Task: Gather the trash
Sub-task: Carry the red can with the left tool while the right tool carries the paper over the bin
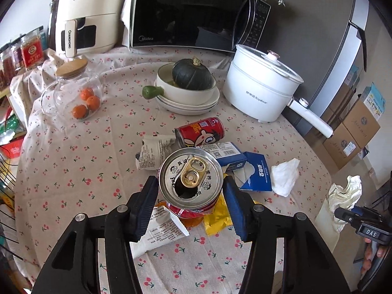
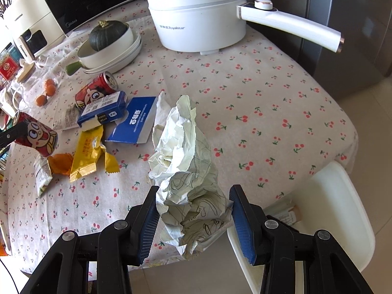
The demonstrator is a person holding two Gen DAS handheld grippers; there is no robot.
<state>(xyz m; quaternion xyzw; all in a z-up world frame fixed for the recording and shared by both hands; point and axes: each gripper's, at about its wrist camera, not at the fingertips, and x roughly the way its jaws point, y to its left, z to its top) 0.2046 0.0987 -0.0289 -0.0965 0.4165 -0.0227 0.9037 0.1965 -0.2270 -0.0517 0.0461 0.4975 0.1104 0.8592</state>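
Left gripper [image 1: 191, 196] pinching upright red drink can [image 1: 190, 177], lifted above table [image 2: 245, 93]. Right gripper [image 2: 193, 210] clamped on crumpled paper ball [image 2: 186, 161], near table edge. Left on table: second can [image 2: 96, 90], blue boxes [image 2: 105, 109], yellow wrapper [image 2: 88, 152], tissue [image 1: 285, 176]. Early stage, I'd say.

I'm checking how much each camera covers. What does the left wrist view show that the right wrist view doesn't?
Only the left wrist view shows the open top of the held can and cardboard boxes on the floor. Only the right wrist view shows the white bin by the table. Both show the lying can, blue box, crumpled paper and white pot.
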